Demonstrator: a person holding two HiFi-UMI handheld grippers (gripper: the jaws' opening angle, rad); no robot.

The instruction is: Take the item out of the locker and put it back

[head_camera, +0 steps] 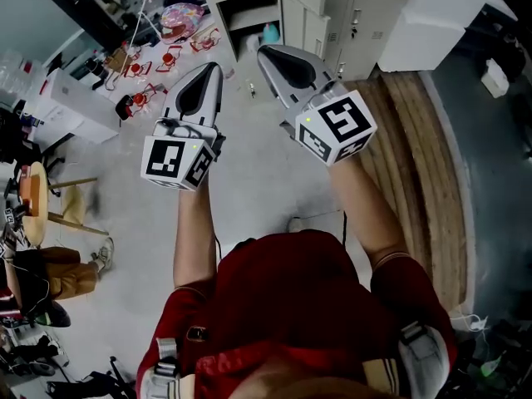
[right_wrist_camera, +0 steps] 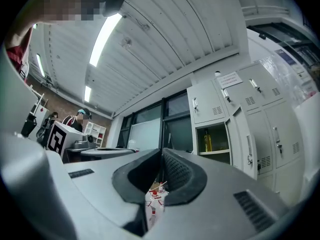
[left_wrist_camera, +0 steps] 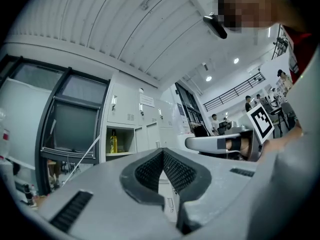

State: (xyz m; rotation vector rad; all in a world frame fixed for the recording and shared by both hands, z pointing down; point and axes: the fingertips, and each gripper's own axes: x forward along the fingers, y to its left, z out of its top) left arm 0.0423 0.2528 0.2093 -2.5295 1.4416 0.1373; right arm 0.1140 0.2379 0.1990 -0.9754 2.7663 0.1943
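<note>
A yellow bottle [left_wrist_camera: 114, 142] [right_wrist_camera: 206, 140] stands on the shelf of an open locker compartment [head_camera: 253, 15] some way ahead; in the head view the bottle [head_camera: 270, 33] is small and bluish. The locker door [right_wrist_camera: 247, 145] hangs open to the right of it. My left gripper [head_camera: 212, 66] and right gripper [head_camera: 266, 52] are held up side by side, well short of the lockers. Both point slightly upward with jaw tips together and nothing between them. The right gripper [left_wrist_camera: 220, 144] shows in the left gripper view, and the left gripper [right_wrist_camera: 100, 153] in the right gripper view.
Closed grey lockers [head_camera: 332, 7] flank the open compartment. Red and white clutter [head_camera: 166, 56] lies on the floor at the left, near a white box [head_camera: 75, 98]. A wooden platform [head_camera: 416, 156] runs along the right. A seated person's legs [head_camera: 58, 273] and a stool [head_camera: 33, 198] are far left.
</note>
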